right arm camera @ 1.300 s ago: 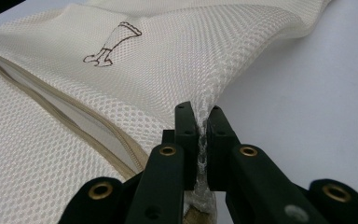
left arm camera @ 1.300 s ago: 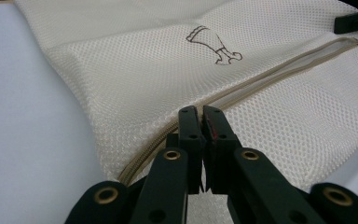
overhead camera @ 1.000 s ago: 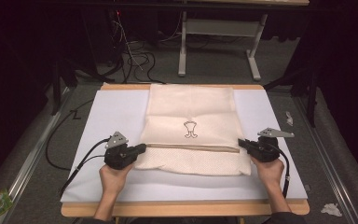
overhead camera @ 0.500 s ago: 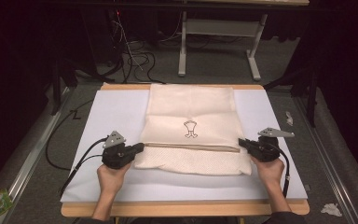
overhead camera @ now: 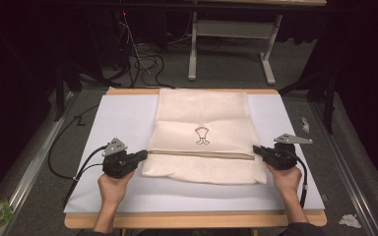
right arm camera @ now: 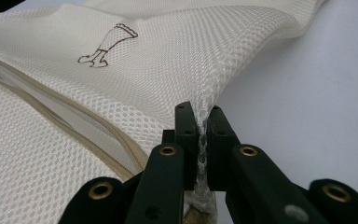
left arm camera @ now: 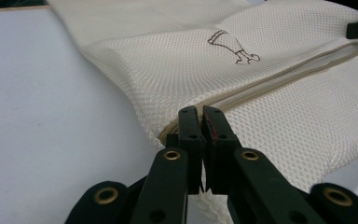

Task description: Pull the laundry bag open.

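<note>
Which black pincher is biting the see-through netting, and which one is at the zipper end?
The right gripper pinches bunched netting of the mesh bag. The left gripper is clamped at the tan zipper end.

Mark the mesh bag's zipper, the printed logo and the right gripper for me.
zipper [overhead camera: 202,155], high view, middle of the beige strip across the mesh bag.
logo [overhead camera: 202,136], high view, centre of the dark outline print.
right gripper [right arm camera: 201,128], right gripper view, between its fingers, where mesh is pinched.

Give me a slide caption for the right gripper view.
Right gripper pinching the edge of a cream mesh bag on a white table.
</note>
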Available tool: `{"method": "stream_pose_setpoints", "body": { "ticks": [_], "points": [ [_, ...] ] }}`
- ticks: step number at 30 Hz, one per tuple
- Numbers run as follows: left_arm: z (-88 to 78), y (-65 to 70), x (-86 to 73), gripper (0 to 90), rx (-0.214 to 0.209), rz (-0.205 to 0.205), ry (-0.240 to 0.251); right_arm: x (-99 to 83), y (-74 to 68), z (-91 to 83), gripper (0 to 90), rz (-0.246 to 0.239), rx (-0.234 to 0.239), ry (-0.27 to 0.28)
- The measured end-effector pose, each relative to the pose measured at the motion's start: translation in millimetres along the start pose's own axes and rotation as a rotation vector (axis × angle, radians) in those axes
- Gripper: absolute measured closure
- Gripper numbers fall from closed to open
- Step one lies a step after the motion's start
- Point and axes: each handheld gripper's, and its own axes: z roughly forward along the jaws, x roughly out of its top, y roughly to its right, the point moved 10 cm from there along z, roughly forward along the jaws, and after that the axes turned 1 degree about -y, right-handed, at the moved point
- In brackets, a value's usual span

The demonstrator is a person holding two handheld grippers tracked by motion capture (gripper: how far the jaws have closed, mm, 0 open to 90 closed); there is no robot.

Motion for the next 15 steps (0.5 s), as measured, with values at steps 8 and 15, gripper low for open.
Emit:
{"method": "stream_pose_setpoints", "body": {
  "ticks": [8, 15],
  "points": [
    [-0.9, -1.3, 0.9, 86.9, 0.002, 0.000, 0.000, 3.5, 0.4, -0.9, 87.5, 0.006, 0.007, 0.012],
    [-3.1, -3.5, 1.8, 87.0, 0.010, 0.003, -0.001, 3.2, 3.5, -1.4, 87.5, 0.012, -0.001, 0.010]
  ]
}}
